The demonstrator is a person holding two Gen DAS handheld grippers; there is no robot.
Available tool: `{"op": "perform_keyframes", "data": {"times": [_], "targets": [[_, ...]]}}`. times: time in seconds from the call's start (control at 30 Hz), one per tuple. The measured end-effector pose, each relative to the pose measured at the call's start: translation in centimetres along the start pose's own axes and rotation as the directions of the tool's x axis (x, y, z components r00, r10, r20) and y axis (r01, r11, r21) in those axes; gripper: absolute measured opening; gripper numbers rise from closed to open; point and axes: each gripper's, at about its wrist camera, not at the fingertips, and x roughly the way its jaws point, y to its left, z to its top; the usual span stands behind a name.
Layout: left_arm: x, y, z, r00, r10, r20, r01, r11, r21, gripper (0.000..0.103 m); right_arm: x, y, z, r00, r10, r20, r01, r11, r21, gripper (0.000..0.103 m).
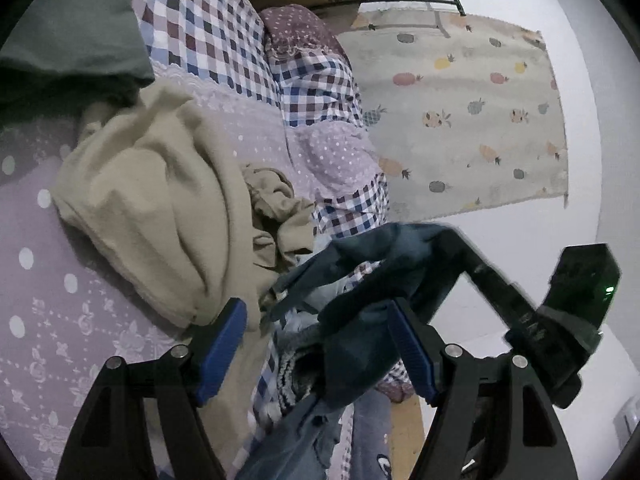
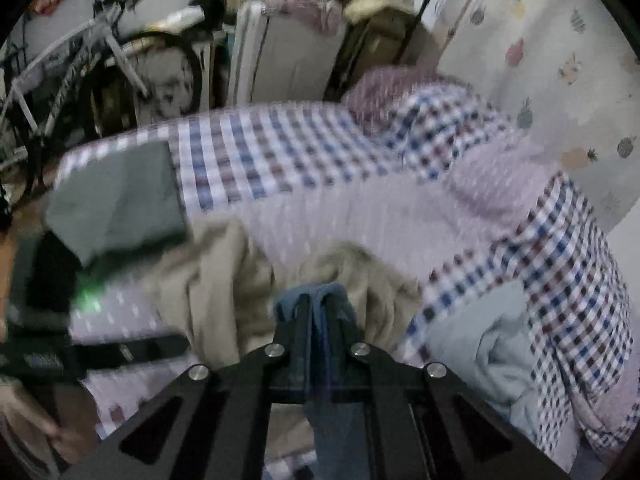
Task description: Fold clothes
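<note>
Right gripper (image 2: 318, 312): jaws clamped tight on a fold of dark blue garment (image 2: 320, 300), cloth bunched above the tips and trailing down between the arms. Seen from the left wrist too, arm reaching in from the right, blue cloth (image 1: 384, 256) pinched and lifted above the bed edge. Left gripper (image 1: 320, 344): jaws wide apart, blue pads (image 1: 224, 344) clear of any cloth, holding nothing; hanging part of the blue garment between the pads without visible contact. Beige garment (image 1: 160, 208) crumpled on the lilac dotted bedspread (image 1: 36, 272), just beside the left pad. Grey folded piece (image 2: 116, 200) farther back on the checked cover (image 2: 248, 148). Bed edge dropping to pale floor with a pineapple-print rug (image 1: 472, 112); open room there. Behind the bed, a bicycle (image 2: 80, 64) and stacked clutter close in. Right-wrist view smeared by motion; lower clothes near the bed edge tangled and hard to separate; a hand at bottom left cut off.
</note>
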Motion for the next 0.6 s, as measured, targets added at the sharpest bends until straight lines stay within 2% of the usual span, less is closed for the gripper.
{"op": "perform_keyframes", "data": {"times": [0.17,0.33,0.37,0.4,0.47,0.6], "targets": [[0.0,0.8,0.2,0.999,-0.038,-0.007,0.037,0.998,-0.060,0.076,-1.7,1.0,2.7,0.996,0.020,0.092,-0.022,1.000,0.016,0.003],[0.3,1.0,-0.1,0.998,-0.067,-0.017,0.065,0.993,-0.094,0.076,-1.9,2.3,3.5,0.992,0.093,0.089,-0.095,0.995,0.013,0.008],[0.4,1.1,-0.2,0.997,-0.073,-0.022,0.070,0.992,-0.103,0.076,-1.8,2.5,3.3,0.990,0.112,0.082,-0.113,0.994,0.006,0.018],[0.6,1.1,-0.2,0.997,-0.077,-0.027,0.074,0.991,-0.111,0.076,-1.7,2.7,3.2,0.989,0.124,0.077,-0.124,0.992,0.000,0.039],[0.7,1.2,-0.4,0.997,-0.076,-0.030,0.072,0.990,-0.123,0.076,-2.1,2.8,2.8,0.990,0.112,0.086,-0.112,0.994,-0.009,0.057],[0.1,1.7,-0.3,0.998,-0.057,0.016,0.058,0.987,-0.151,0.076,-3.1,1.4,1.6,0.989,0.094,0.110,-0.098,0.995,0.035,0.061]]}}
